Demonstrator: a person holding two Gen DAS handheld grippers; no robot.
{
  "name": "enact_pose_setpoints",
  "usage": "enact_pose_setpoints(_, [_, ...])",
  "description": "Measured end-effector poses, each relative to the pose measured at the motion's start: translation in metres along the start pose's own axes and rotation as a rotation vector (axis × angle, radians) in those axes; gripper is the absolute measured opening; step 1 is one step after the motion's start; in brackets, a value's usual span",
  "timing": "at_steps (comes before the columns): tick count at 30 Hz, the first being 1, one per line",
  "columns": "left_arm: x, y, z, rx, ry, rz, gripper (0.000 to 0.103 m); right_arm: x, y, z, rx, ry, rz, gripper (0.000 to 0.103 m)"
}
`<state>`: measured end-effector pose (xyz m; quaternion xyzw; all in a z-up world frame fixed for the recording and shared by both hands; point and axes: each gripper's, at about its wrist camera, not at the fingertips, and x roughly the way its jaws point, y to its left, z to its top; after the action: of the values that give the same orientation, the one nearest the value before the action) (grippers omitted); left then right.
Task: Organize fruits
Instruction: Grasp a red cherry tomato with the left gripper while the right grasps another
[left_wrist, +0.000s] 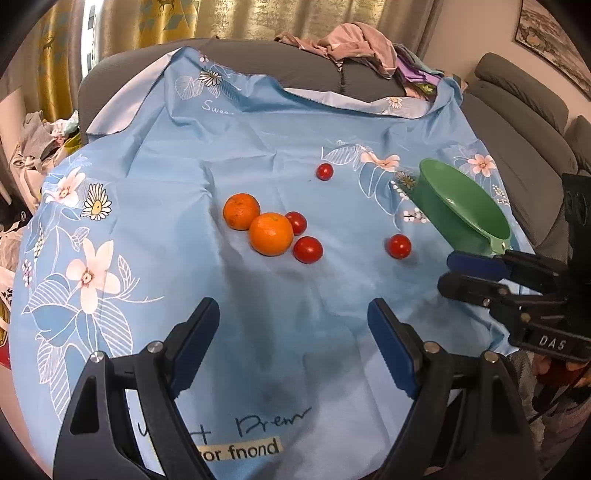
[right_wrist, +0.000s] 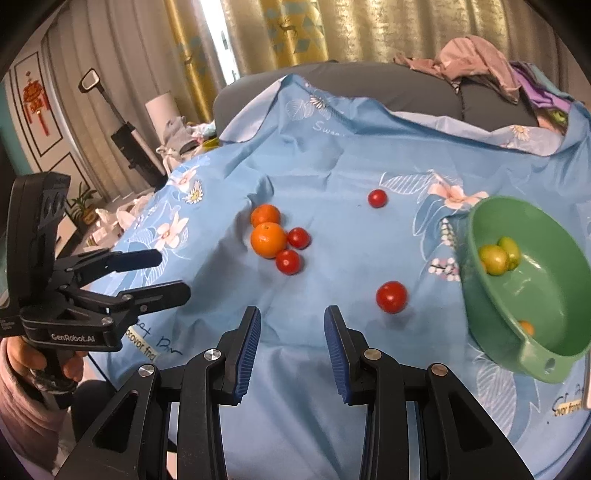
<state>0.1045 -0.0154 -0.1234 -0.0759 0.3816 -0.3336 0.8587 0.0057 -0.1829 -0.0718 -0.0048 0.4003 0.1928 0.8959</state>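
Two oranges (left_wrist: 269, 233) (right_wrist: 268, 239) lie together mid-cloth, with two red tomatoes (left_wrist: 307, 249) (right_wrist: 288, 261) touching them. One tomato (left_wrist: 399, 246) (right_wrist: 391, 296) lies near the green bowl (left_wrist: 476, 206) (right_wrist: 491, 314), another tomato (left_wrist: 325, 171) (right_wrist: 377, 198) farther back. The bowl holds two green fruits (right_wrist: 498, 256) and a small orange one (right_wrist: 526, 327). My left gripper (left_wrist: 293, 332) (right_wrist: 168, 271) is open and empty, in front of the oranges. My right gripper (right_wrist: 292, 339) (left_wrist: 448, 273) is open and empty, just left of the bowl.
A blue flowered cloth (left_wrist: 184, 155) covers the surface. A grey sofa (left_wrist: 517, 122) with a pile of clothes (left_wrist: 354, 44) stands behind. Clutter (left_wrist: 40, 140) lies off the left edge. Curtains hang at the back.
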Motion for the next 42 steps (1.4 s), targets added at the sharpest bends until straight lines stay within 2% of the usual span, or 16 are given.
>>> enact_pose_setpoints(6, [0.019,0.0,0.008,-0.022,0.023,-0.056,0.082,0.016,-0.009,0.001,0.014,0.03,-0.003,0.036])
enact_pose_setpoints(10, [0.039,-0.01,0.013,-0.003,0.051,-0.08,0.081,0.023,-0.023,0.001,0.01,0.042,-0.097,0.036])
enact_pose_setpoints(13, [0.057,-0.018,0.02,0.008,0.074,-0.109,0.078,0.029,-0.038,0.0,0.036,0.055,-0.123,0.036])
enact_pose_setpoints(18, [0.087,-0.024,0.028,0.008,0.12,-0.112,0.074,0.042,-0.046,0.006,-0.018,0.056,-0.212,0.036])
enact_pose_setpoints(25, [0.111,-0.023,0.033,-0.02,0.152,-0.095,0.064,0.071,-0.06,0.016,-0.051,0.105,-0.231,0.036])
enact_pose_setpoints(29, [0.12,-0.02,0.035,-0.021,0.156,-0.058,0.051,0.077,-0.067,0.017,-0.043,0.122,-0.234,0.036])
enact_pose_setpoints(35, [0.129,-0.022,0.044,0.002,0.148,-0.035,0.047,0.085,-0.074,0.015,-0.024,0.155,-0.194,0.036])
enact_pose_setpoints(39, [0.133,-0.024,0.047,0.032,0.147,-0.015,0.031,0.087,-0.074,0.014,-0.024,0.161,-0.172,0.036])
enact_pose_setpoints(42, [0.134,-0.023,0.047,0.034,0.147,-0.011,0.027,0.087,-0.073,0.011,-0.043,0.154,-0.176,0.034])
